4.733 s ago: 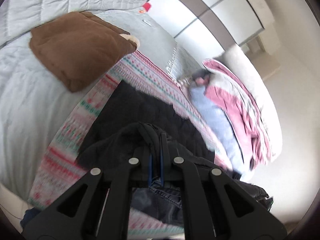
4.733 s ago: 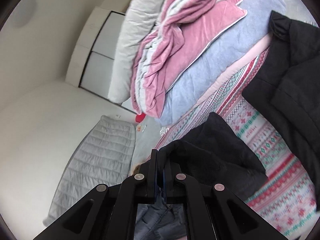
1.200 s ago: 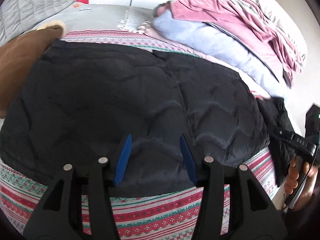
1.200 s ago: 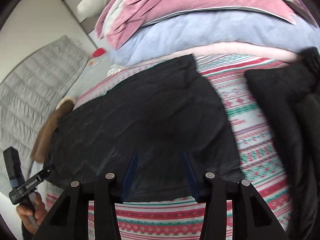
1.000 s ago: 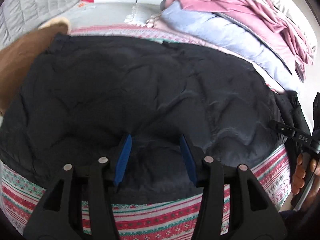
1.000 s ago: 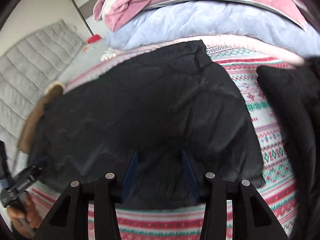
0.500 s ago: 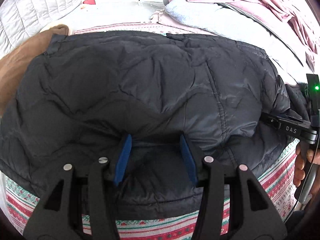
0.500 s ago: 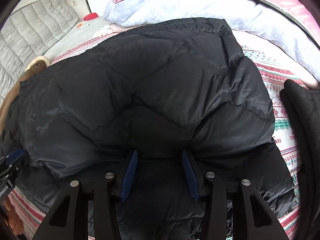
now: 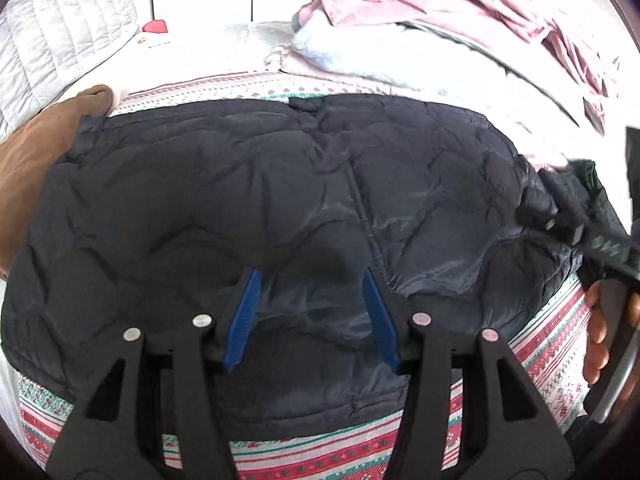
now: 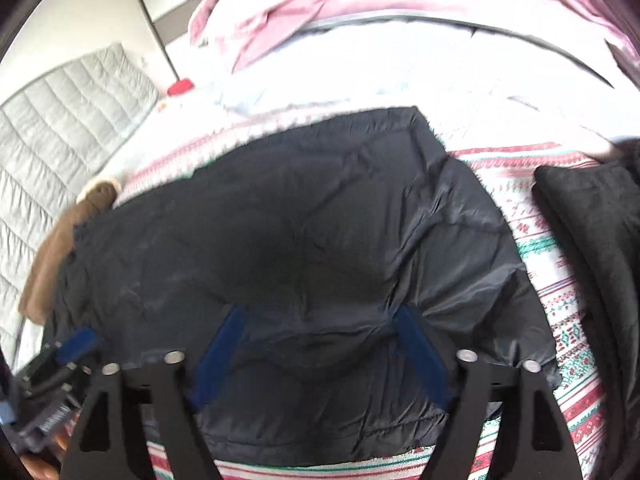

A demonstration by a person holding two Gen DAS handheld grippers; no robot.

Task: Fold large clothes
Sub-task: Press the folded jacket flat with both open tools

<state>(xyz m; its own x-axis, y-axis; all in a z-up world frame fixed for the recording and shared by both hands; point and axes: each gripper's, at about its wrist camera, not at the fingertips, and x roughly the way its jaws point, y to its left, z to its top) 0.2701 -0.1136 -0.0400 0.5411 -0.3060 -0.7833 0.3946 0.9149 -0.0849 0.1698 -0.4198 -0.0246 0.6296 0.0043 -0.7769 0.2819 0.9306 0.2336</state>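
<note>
A black quilted jacket (image 9: 248,200) lies spread flat on a red, green and white patterned blanket (image 9: 532,344); it also shows in the right wrist view (image 10: 304,220). My left gripper (image 9: 310,280) is open just above the jacket's near part, holding nothing. My right gripper (image 10: 320,316) is open over the jacket's near right part, empty. The right gripper and the hand holding it show at the right edge of the left wrist view (image 9: 576,232). The left gripper shows at the lower left of the right wrist view (image 10: 72,350).
A brown folded garment (image 9: 36,136) lies left of the jacket. Pink and pale blue bedding (image 9: 440,12) is piled behind it. Another black garment (image 10: 592,216) lies to the right. A grey quilted headboard (image 10: 60,120) and a small red object (image 10: 180,88) are at the back left.
Both grippers have let go of the jacket, which now lies spread on the bed. In the last half second both have drawn back and up a little from it, still open.
</note>
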